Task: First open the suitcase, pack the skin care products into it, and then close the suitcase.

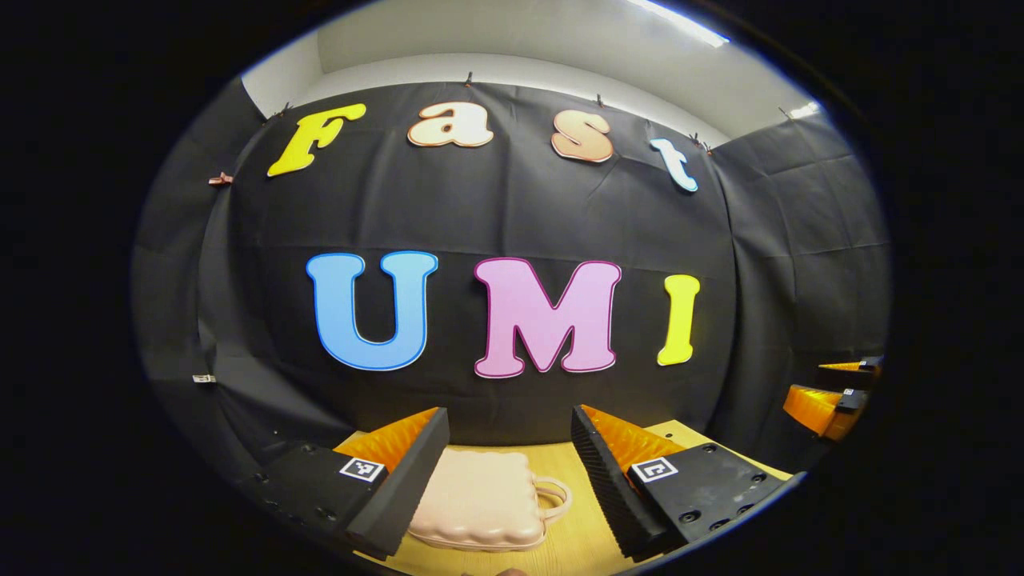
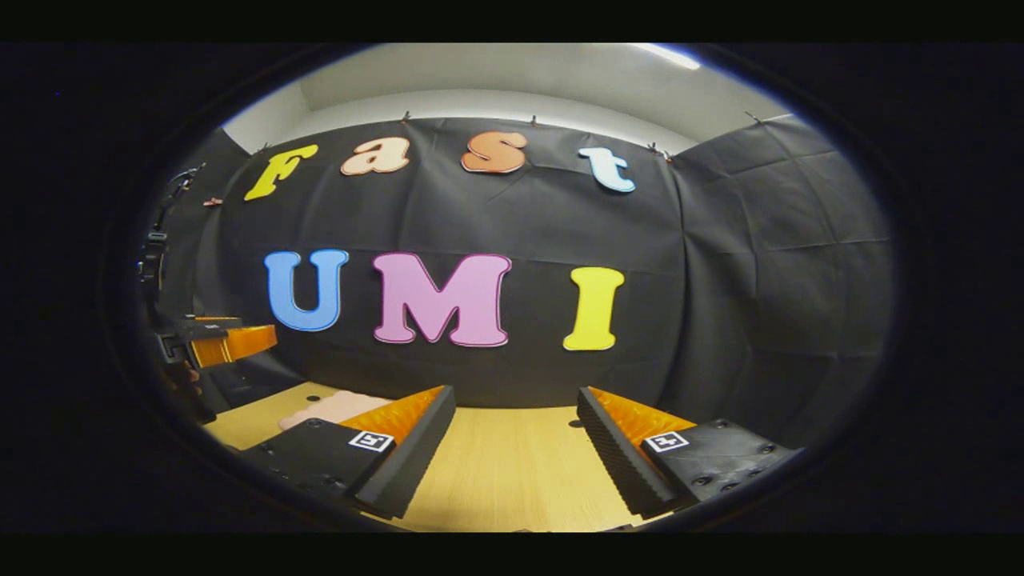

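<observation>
We are holding the left gripper [image 1: 508, 464] wide open just above the closed pink suitcase [image 1: 480, 500], lying flat on the table [image 2: 512, 472], handle pointing right; the right gripper [image 2: 516, 452], also open, is hovering farther off.

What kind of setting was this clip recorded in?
Most likely a recording booth, not a real home: black cloth walls clipped up around a bare wooden table, with a closed pink suitcase lying on it.
</observation>
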Demonstrator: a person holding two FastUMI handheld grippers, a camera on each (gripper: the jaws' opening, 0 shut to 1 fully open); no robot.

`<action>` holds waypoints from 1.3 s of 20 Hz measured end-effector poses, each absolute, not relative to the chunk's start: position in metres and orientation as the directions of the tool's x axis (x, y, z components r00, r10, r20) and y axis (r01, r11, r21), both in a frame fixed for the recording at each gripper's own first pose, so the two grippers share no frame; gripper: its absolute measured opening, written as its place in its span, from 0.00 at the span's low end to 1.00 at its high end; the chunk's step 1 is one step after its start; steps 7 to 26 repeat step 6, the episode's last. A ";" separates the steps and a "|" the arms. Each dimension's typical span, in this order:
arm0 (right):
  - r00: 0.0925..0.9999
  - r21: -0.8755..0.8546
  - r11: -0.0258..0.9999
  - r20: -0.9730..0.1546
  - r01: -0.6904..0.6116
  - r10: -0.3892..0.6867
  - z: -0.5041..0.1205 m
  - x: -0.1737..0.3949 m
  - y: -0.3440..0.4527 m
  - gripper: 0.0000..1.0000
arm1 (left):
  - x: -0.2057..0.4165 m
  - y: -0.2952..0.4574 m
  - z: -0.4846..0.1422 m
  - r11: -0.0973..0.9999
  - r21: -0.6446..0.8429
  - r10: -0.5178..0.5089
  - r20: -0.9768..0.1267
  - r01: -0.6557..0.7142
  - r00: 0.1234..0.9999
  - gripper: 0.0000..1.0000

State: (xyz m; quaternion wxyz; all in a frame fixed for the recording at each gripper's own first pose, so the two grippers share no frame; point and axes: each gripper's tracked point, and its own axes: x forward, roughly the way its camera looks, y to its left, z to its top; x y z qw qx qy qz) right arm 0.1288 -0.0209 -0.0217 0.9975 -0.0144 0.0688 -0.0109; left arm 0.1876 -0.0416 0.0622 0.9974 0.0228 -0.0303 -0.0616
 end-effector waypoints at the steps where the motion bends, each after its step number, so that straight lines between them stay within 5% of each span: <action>1: 0.989 -0.031 0.999 -0.146 0.032 -0.036 -0.024 0.126 -0.022 0.98 | 0.188 -0.044 0.059 0.989 0.044 -0.141 0.054 0.139 0.989 0.96; 2: 0.987 -0.035 0.999 -0.156 0.041 -0.046 -0.026 0.121 -0.021 0.92 | 0.188 -0.045 0.058 0.987 0.038 -0.155 0.052 0.153 0.986 0.96; 26: 0.985 -0.056 0.996 -0.158 0.065 -0.074 -0.028 0.113 -0.025 0.91 | 0.187 -0.047 0.055 0.984 0.057 -0.173 0.057 0.170 0.983 0.96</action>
